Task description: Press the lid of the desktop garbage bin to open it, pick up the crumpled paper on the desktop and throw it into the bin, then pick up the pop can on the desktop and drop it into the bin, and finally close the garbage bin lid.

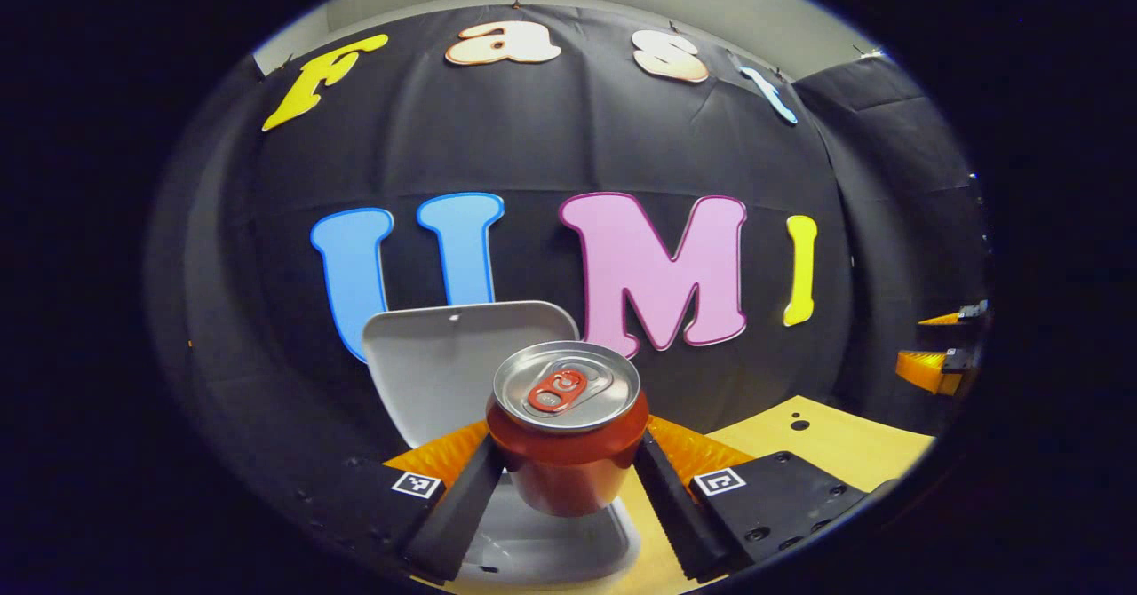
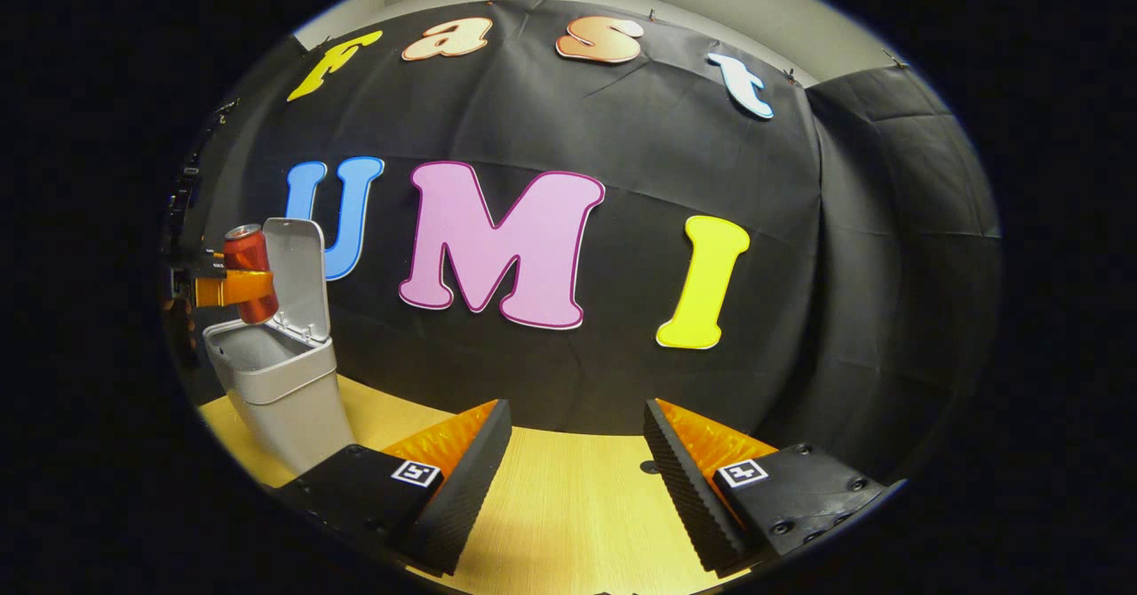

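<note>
My left gripper (image 1: 566, 479) is shut on the red pop can (image 1: 566, 444), which stands upright between both fingers with its silver top toward the camera. Beneath and behind the can is the grey bin (image 1: 542, 542), its lid (image 1: 462, 355) raised upright. In the right gripper view the same can (image 2: 250, 273) hangs just above the bin's open mouth (image 2: 253, 346), held by the left gripper (image 2: 233, 288), with the lid (image 2: 300, 275) standing open behind it. My right gripper (image 2: 577, 462) is open over the wooden desktop (image 2: 568, 506), nothing between its fingers.
The black cloth wall stands close behind the bin. The right gripper's fingers (image 1: 928, 368) show at the far right edge of the left gripper view. A small hole (image 2: 651, 467) marks the desktop between the right gripper's fingers.
</note>
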Action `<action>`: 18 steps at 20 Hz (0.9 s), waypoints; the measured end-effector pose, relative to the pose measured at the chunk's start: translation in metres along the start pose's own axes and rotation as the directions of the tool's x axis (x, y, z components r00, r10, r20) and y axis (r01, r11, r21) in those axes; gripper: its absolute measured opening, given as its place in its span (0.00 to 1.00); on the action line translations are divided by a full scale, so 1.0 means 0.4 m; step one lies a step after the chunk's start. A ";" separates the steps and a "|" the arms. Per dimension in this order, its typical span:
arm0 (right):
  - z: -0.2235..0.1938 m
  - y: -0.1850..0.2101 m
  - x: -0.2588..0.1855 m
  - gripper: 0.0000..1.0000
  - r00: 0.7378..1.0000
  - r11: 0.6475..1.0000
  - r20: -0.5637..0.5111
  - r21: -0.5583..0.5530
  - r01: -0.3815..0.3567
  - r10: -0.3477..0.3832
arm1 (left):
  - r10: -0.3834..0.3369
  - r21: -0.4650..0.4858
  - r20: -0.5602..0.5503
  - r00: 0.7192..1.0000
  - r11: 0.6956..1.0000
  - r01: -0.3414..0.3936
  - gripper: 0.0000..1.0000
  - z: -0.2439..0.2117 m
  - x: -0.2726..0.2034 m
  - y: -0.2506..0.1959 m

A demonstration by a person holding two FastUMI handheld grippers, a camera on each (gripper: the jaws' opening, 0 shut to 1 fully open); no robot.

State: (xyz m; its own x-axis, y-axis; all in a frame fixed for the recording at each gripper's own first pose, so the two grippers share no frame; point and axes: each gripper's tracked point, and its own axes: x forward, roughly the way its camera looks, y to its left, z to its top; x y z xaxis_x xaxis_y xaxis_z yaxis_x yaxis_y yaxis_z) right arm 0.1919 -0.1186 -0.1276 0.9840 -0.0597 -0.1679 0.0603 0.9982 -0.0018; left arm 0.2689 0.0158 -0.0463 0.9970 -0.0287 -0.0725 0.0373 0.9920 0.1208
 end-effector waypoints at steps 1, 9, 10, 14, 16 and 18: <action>0.004 0.006 -0.001 0.97 1.000 1.000 0.005 -0.005 -0.006 0.006 | 0.023 0.004 -0.008 1.000 1.000 -0.023 0.87 -0.013 0.001 0.035; -0.023 0.045 -0.018 0.97 0.998 0.998 -0.017 -0.036 -0.053 0.052 | 0.093 -0.062 -0.108 0.990 0.993 -0.100 0.89 -0.148 0.023 0.108; -0.024 0.044 -0.020 0.97 0.998 0.998 -0.019 -0.035 -0.055 0.055 | 0.101 -0.078 -0.113 0.988 0.991 -0.111 0.89 -0.158 0.017 0.111; -0.022 0.039 -0.013 0.97 0.998 0.998 -0.013 -0.033 -0.060 0.059 | 0.132 -0.076 -0.113 0.985 0.987 -0.141 0.94 -0.153 0.004 0.114; -0.024 0.038 -0.014 0.97 0.998 0.997 -0.016 -0.030 -0.065 0.064 | 0.148 -0.061 -0.092 0.985 0.986 -0.154 0.95 -0.131 -0.010 0.116; -0.025 0.040 -0.014 0.97 0.997 0.997 -0.015 -0.025 -0.072 0.071 | 0.160 -0.054 -0.074 0.984 0.985 -0.164 0.95 -0.103 -0.024 0.117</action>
State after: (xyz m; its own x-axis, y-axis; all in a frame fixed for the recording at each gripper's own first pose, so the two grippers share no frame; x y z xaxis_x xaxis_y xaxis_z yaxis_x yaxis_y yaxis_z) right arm 0.1858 -0.1021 -0.1367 0.9832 0.0117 -0.1821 -0.0146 0.9998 -0.0143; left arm 0.2581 0.0674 -0.0807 0.9822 0.1397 -0.1256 -0.1306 0.9884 0.0777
